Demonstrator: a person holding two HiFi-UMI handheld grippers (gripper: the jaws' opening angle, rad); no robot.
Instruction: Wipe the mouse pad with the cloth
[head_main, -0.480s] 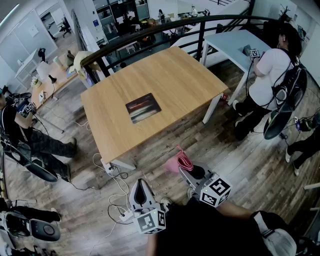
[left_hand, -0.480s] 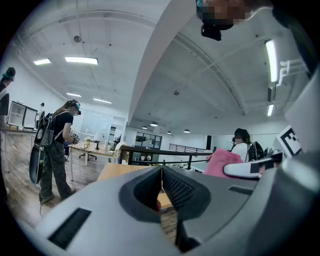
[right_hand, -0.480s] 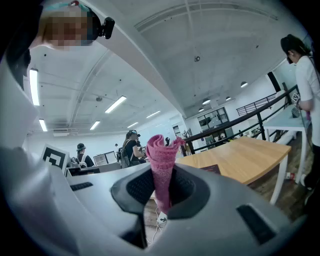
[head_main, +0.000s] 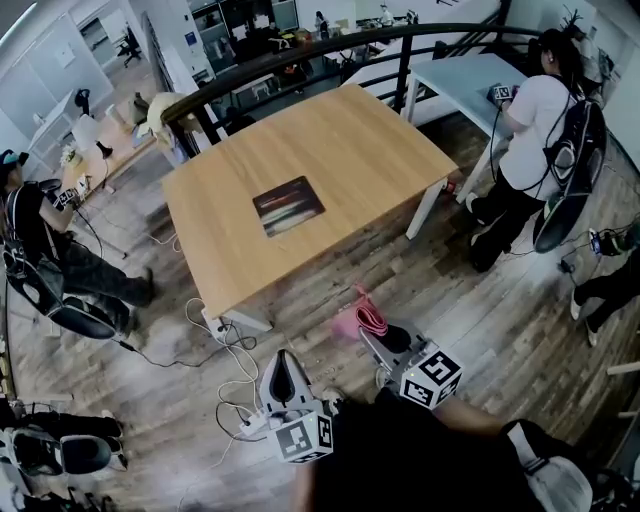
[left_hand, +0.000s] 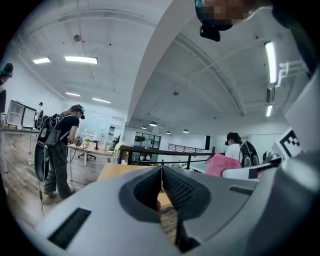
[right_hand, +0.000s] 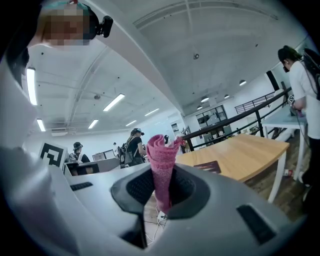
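The right gripper (head_main: 378, 338) pinches a crumpled pink cloth (head_main: 350, 322), bunched upright; the left gripper (head_main: 284, 362) is closed, empty. At eleven o'clock from the cloth, the dark, red-streaked mouse pad (head_main: 288, 206) lies on the wooden table (head_main: 350, 140).

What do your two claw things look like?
Both the left claw and right claw are pale grey shells with dark ribbed pads inside. The left cube and right cube are white with black square markers. The person wears a black top.
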